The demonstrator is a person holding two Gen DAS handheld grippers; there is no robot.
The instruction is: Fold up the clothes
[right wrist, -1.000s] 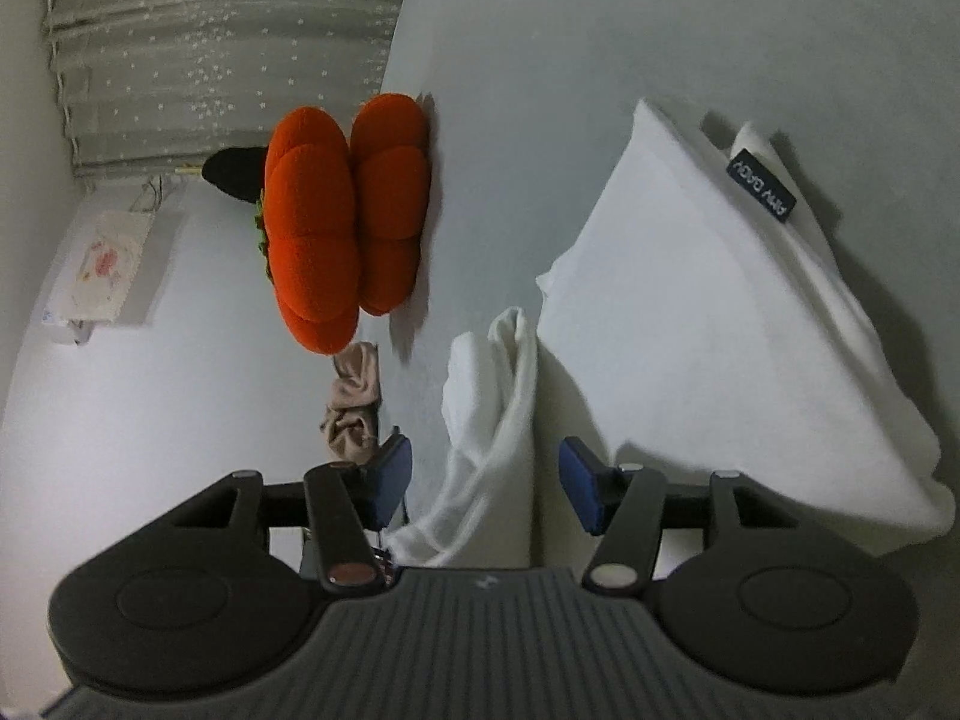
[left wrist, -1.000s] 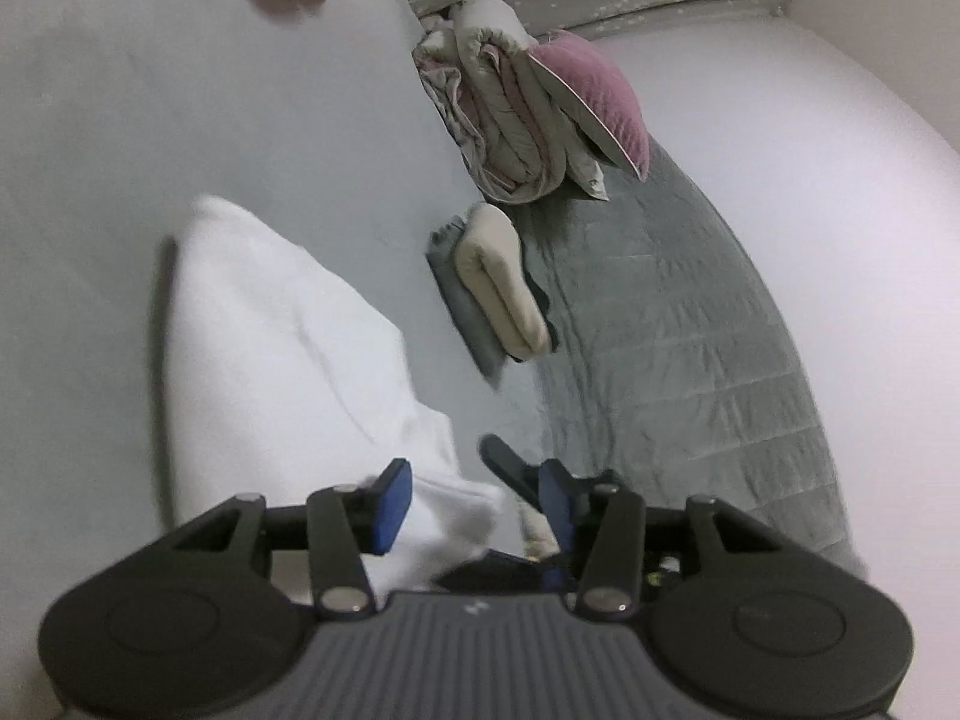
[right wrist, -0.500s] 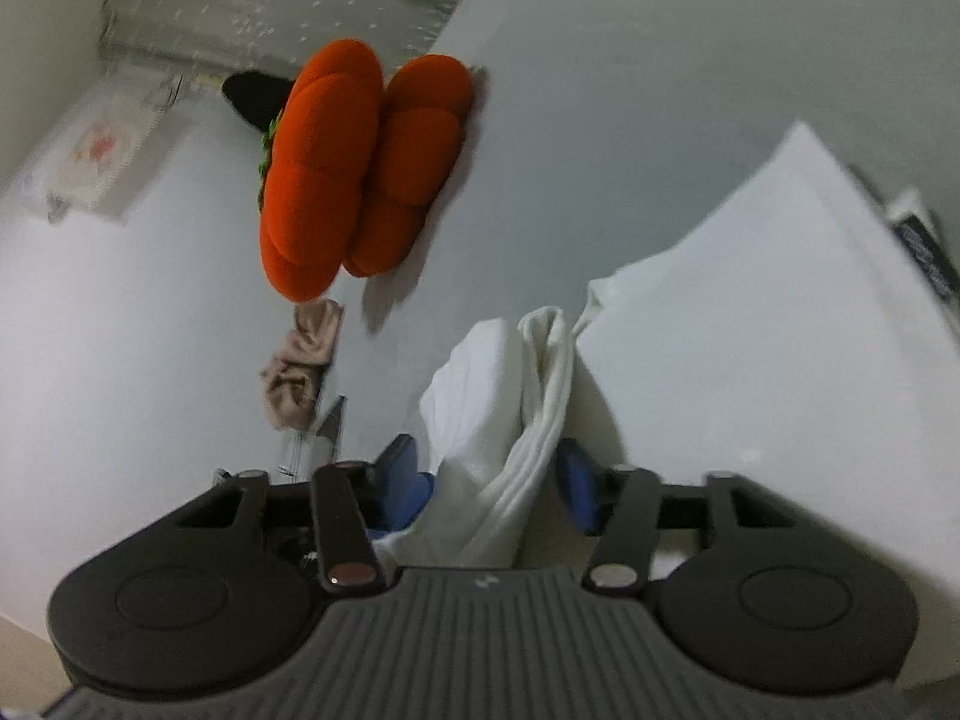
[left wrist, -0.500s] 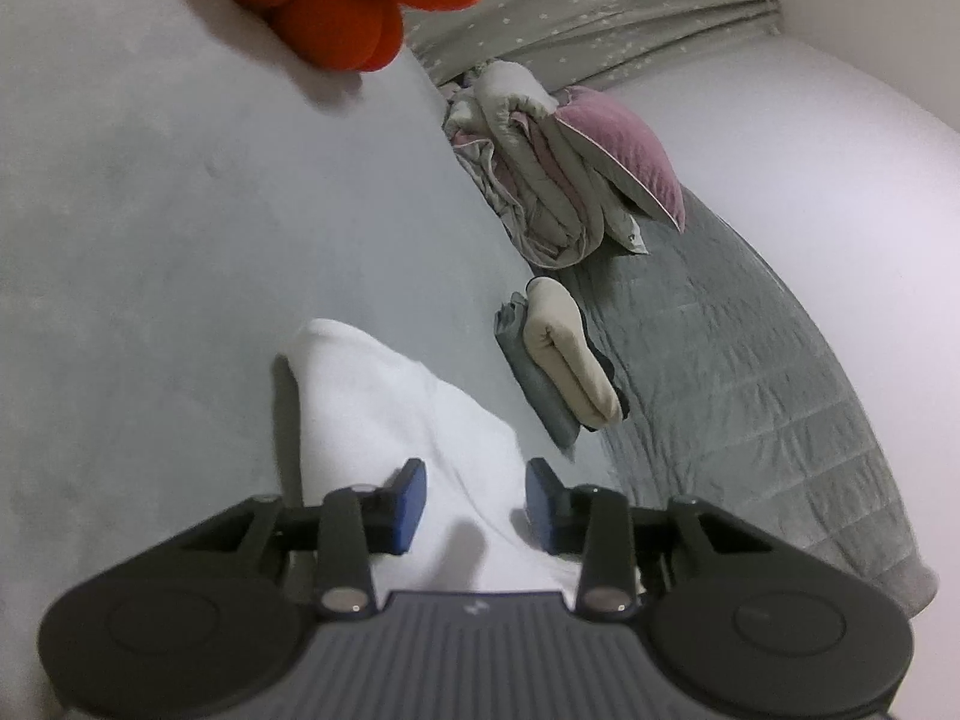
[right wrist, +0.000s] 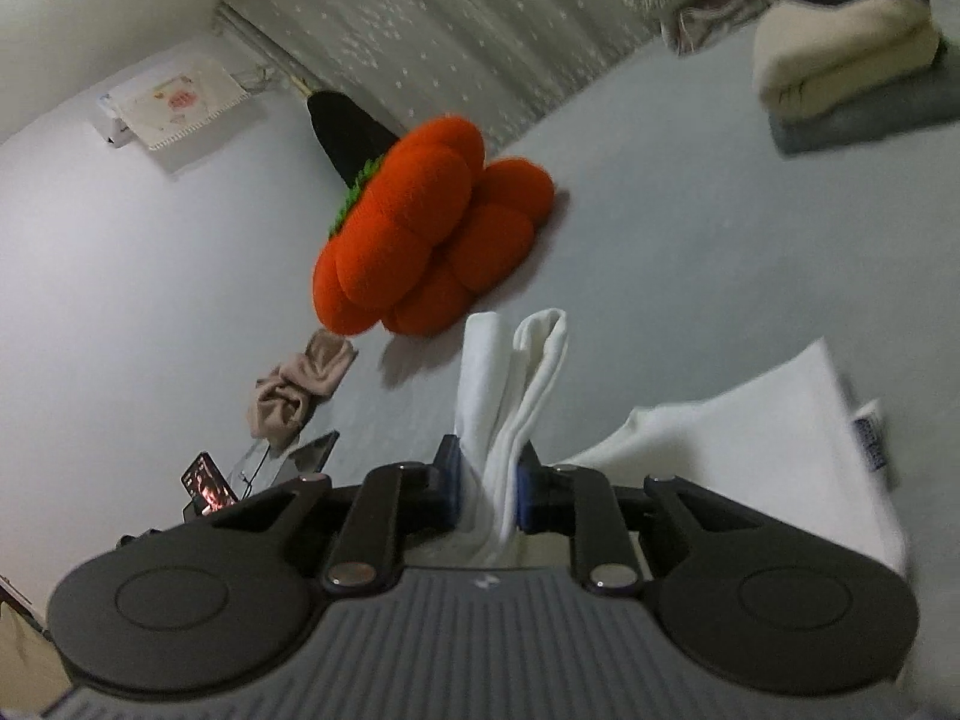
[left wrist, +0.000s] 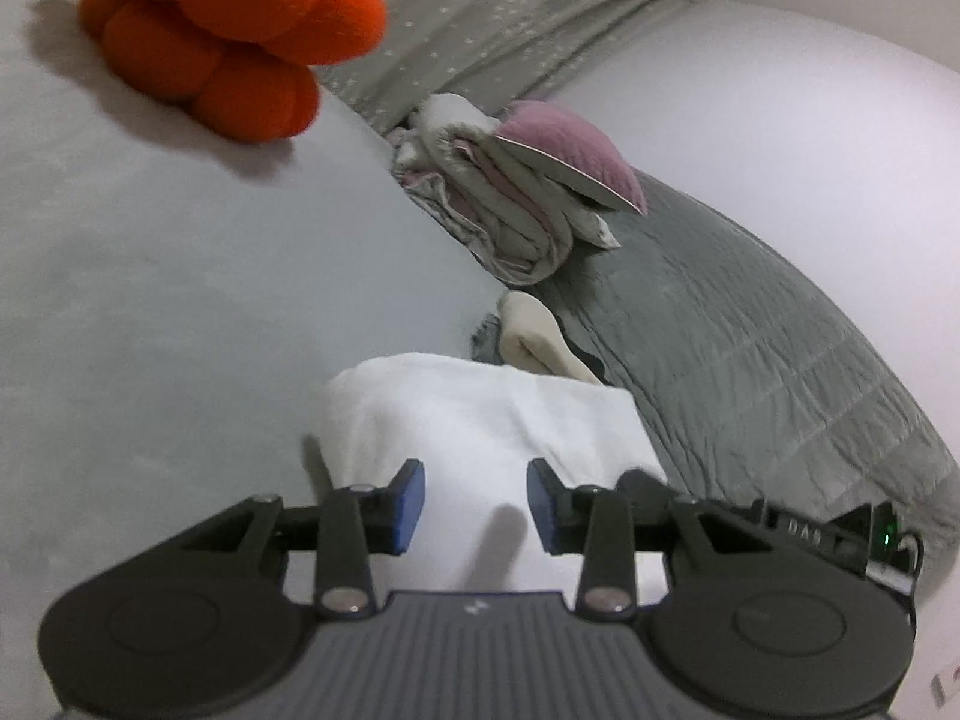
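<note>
Your right gripper (right wrist: 489,483) is clamped on a bunched fold of the white shirt (left wrist: 492,414); your left gripper (left wrist: 475,504) hangs over it, jaws apart, on the near side of the bed (left wrist: 150,276).

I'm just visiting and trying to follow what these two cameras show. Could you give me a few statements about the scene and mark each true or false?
1. The right gripper has its jaws closed on a bunch of the white garment. True.
2. The left gripper is also clamped on cloth. False: its jaws stand apart over the white garment, gripping nothing.
3. The plush toy on the bed is blue. False: it is orange, with a black pointed hat.
4. A cream folded piece lies on top of a grey folded piece. True.
5. A pink cushion rests on a bundle of bedding. True.
</note>
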